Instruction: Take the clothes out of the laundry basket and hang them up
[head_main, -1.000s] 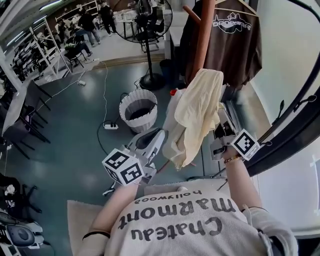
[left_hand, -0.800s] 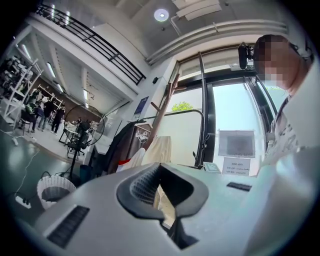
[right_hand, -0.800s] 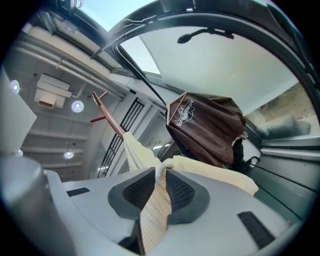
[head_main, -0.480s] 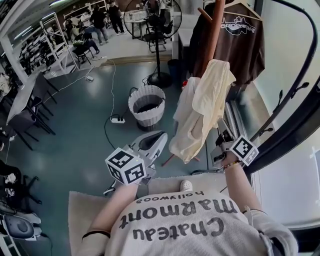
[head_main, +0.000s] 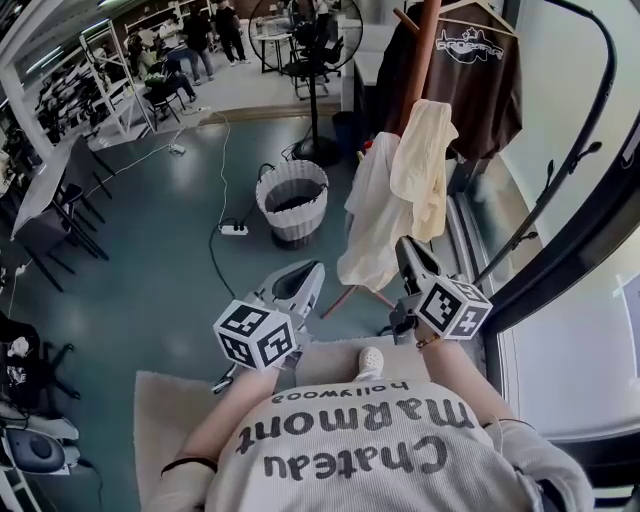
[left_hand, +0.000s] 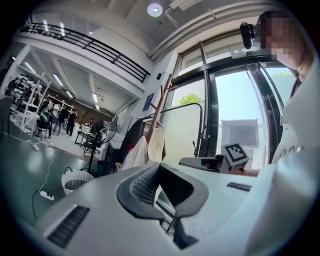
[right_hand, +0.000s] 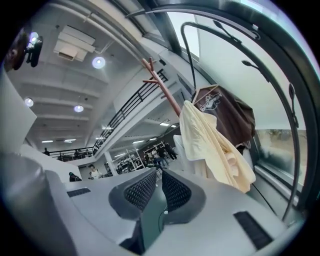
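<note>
Left claw: the left gripper (head_main: 310, 270) is clenched, its pads together with nothing between them. In the head view it points toward 1 o'clock.
Right claw: the right gripper (head_main: 406, 245) has just been closing. A slim gap is left between its pads and nothing sits in it, so it is released and grasps no cloth. It points toward 11 o'clock.
Laundry basket: the laundry basket (head_main: 292, 205) is white and woven and stands upright on the blue-green floor (head_main: 130, 270). It is at 12 o'clock from the left gripper's tip and apart from it. Its inside is dark, so its contents cannot be told.
Cream garment: the cream garment (head_main: 425, 165) is draped on the wooden coat rack (head_main: 422, 45), at 12 o'clock from the right gripper, near but not touching.
White garment: the white garment (head_main: 372, 225) hangs on the same rack at the cream one's 8 o'clock side and touches it.
Brown T-shirt: the brown T-shirt (head_main: 480, 85) is on a hanger at 1 o'clock from the cream garment.
Fan: the standing fan (head_main: 300, 30) is at 12 o'clock from the basket.
Power strip: the power strip (head_main: 233, 229) lies at 8 o'clock from the basket, near it.
Rug: the rug (head_main: 165, 420) is at 6 o'clock, with 1 shoe (head_main: 370, 362) on it.
</note>
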